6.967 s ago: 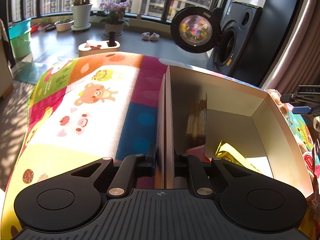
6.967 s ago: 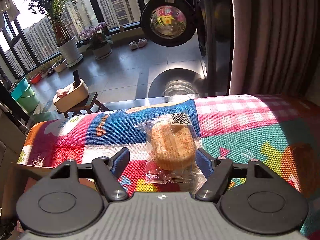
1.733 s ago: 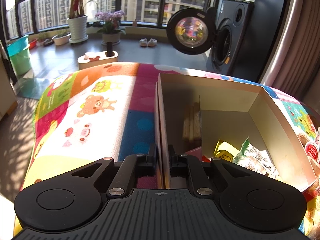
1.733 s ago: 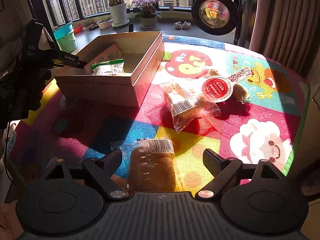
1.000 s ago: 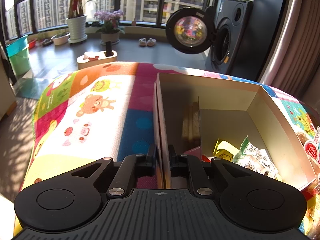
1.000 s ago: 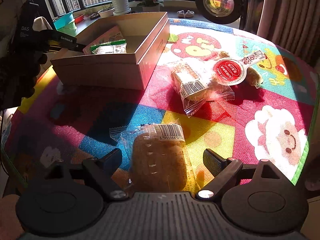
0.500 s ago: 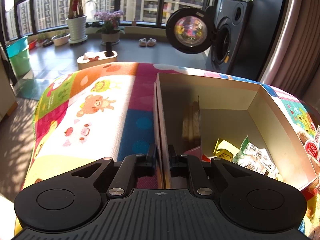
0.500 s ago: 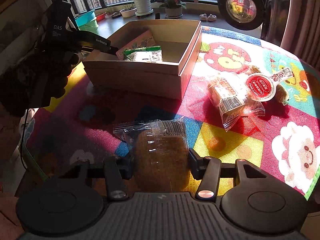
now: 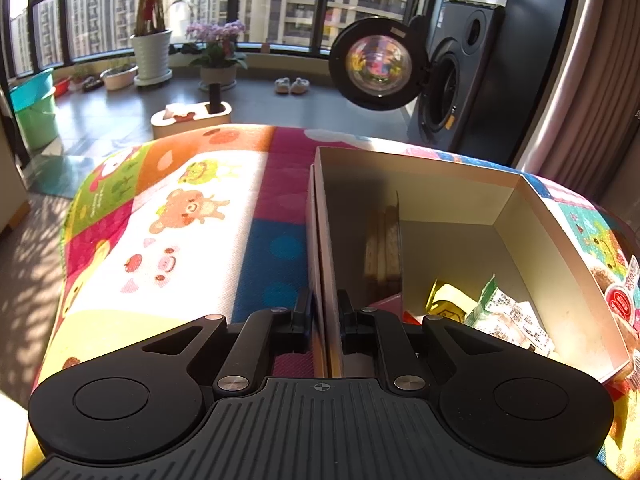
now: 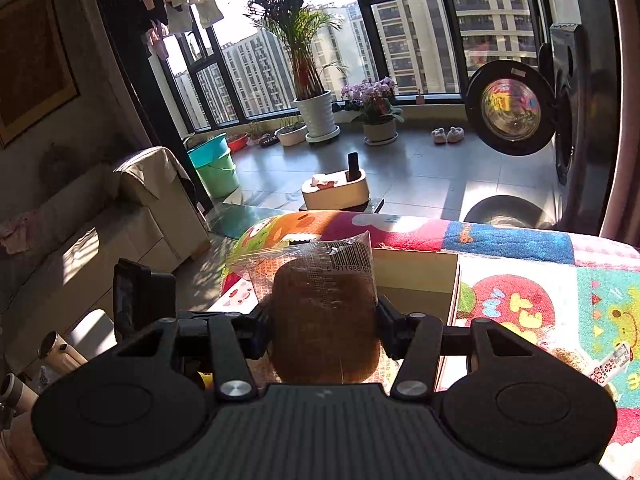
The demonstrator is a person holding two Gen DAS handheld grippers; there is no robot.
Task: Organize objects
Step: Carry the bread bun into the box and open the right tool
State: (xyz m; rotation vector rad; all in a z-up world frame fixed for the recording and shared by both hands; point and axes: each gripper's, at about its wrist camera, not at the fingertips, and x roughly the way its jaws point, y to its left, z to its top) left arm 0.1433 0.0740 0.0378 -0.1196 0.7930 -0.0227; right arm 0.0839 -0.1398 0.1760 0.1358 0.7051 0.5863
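An open cardboard box [image 9: 516,196] stands on the colourful play mat [image 9: 192,216]. My left gripper [image 9: 325,312] is shut on the box's near left wall. Inside the box lie a yellow packet [image 9: 448,300], a green and white snack bag [image 9: 508,316] and an upright flat pack [image 9: 384,248]. In the right wrist view my right gripper [image 10: 323,320] is shut on a clear-wrapped brown bread [image 10: 324,312], held in the air in front of the box [image 10: 416,276]. The bread hides most of the box's inside.
A red-labelled snack [image 9: 620,300] lies on the mat right of the box; another wrapped snack [image 10: 608,368] shows at the right edge. Beyond the mat are a washing machine with its door open [image 9: 452,92], potted plants [image 10: 316,112], a cream sofa [image 10: 100,232] and a low stool [image 10: 336,188].
My right gripper closed on the wrapped bread, lifted it off the mat and swung up toward the box. The left gripper stays clamped on the box wall.
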